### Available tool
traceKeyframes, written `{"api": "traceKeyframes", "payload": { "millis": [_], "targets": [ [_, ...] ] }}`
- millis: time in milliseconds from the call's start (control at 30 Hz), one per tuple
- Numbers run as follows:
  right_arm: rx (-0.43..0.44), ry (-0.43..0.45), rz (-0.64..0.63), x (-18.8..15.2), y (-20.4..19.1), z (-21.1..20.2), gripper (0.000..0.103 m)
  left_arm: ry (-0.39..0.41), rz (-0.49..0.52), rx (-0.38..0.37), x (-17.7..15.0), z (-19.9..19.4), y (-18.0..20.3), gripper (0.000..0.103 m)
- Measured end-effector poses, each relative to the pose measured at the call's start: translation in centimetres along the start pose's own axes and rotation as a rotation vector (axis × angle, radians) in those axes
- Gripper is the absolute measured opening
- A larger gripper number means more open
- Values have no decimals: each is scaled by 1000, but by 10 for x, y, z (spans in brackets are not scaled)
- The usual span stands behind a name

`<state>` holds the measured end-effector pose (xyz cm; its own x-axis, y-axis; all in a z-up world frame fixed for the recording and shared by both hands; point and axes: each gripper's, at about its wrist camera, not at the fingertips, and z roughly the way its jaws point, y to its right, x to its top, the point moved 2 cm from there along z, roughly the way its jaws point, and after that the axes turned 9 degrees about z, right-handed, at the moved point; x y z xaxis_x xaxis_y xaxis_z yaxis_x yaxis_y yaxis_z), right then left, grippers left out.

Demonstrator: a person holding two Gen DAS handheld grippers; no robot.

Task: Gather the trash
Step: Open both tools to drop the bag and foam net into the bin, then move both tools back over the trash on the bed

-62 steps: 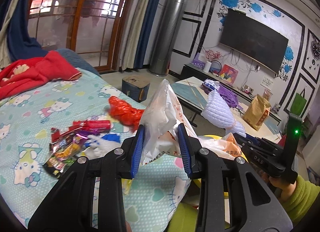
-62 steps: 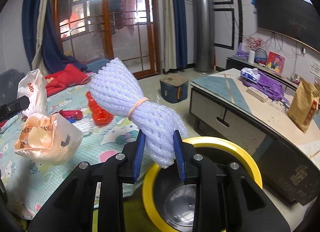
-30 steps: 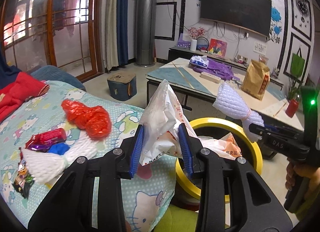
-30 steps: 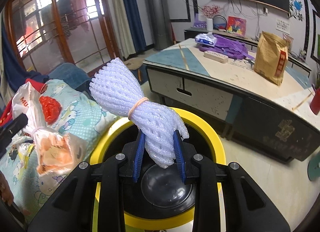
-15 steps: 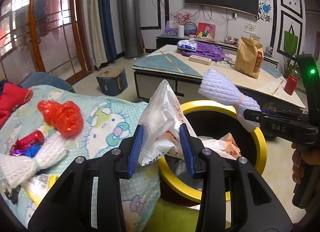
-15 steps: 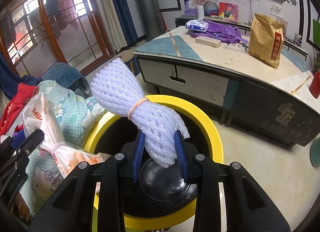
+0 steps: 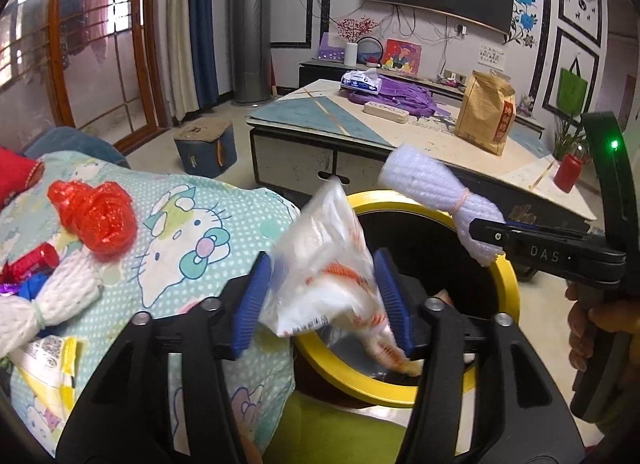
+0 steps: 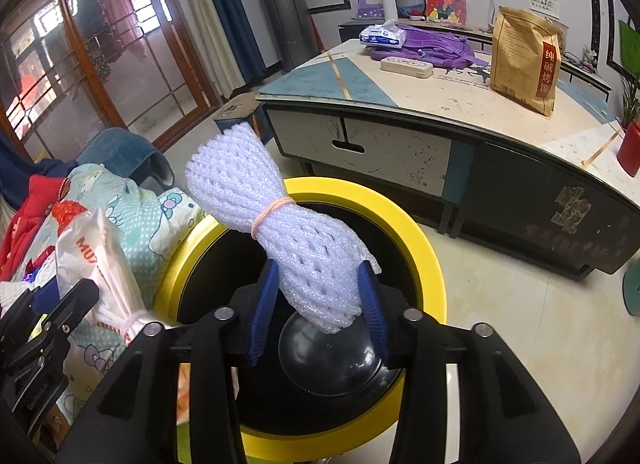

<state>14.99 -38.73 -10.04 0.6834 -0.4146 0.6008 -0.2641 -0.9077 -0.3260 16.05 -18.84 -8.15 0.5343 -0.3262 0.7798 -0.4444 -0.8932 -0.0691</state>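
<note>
Bag (image 7: 324, 264), foam net (image 8: 296, 236): light, soft, being released between just-opening left claw (image 7: 326, 296), right claw (image 8: 318, 300), bin (image 8: 416, 248) below.

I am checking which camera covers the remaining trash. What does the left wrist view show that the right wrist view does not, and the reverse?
Only the left wrist view: a second white foam net and the yellow-edged wrapper on the bedsheet.

Only the right wrist view: the black dome inside the bin.

Both: the yellow-rimmed bin, the plastic bag, the foam net bundle, the red crumpled bag.
</note>
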Motion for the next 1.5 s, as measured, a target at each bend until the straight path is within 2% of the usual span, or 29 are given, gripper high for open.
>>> {"api": "traceKeyframes", "payload": {
  "millis": [133, 200, 267, 333, 467, 767, 1033, 1500],
  "targets": [
    [-7, 6, 9, 1, 2, -1, 58, -4, -35, -11, -1, 0, -7, 70],
    [-9, 12, 8, 1, 2, -2, 60, 0, -51, -10, -2, -3, -10, 76],
    [-8, 19, 2, 2, 0, -3, 62, 8, -66, -13, -3, -7, -13, 88],
    [-5, 27, -5, 2, -2, -5, 66, 19, -79, -10, -3, -12, -16, 92],
    [13, 49, -29, 2, -9, -11, 68, 34, -107, 2, -5, -22, -24, 92],
    [77, 96, -80, 1, -32, -28, 72, 107, -157, 95, -4, -57, -51, 92],
    [152, 156, -144, -4, -63, -50, 75, 145, -190, 208, -11, -91, -83, 92],
    [283, 197, -320, -33, -133, -78, 78, 193, -237, 332, -27, -136, -127, 92]
  ]
}}
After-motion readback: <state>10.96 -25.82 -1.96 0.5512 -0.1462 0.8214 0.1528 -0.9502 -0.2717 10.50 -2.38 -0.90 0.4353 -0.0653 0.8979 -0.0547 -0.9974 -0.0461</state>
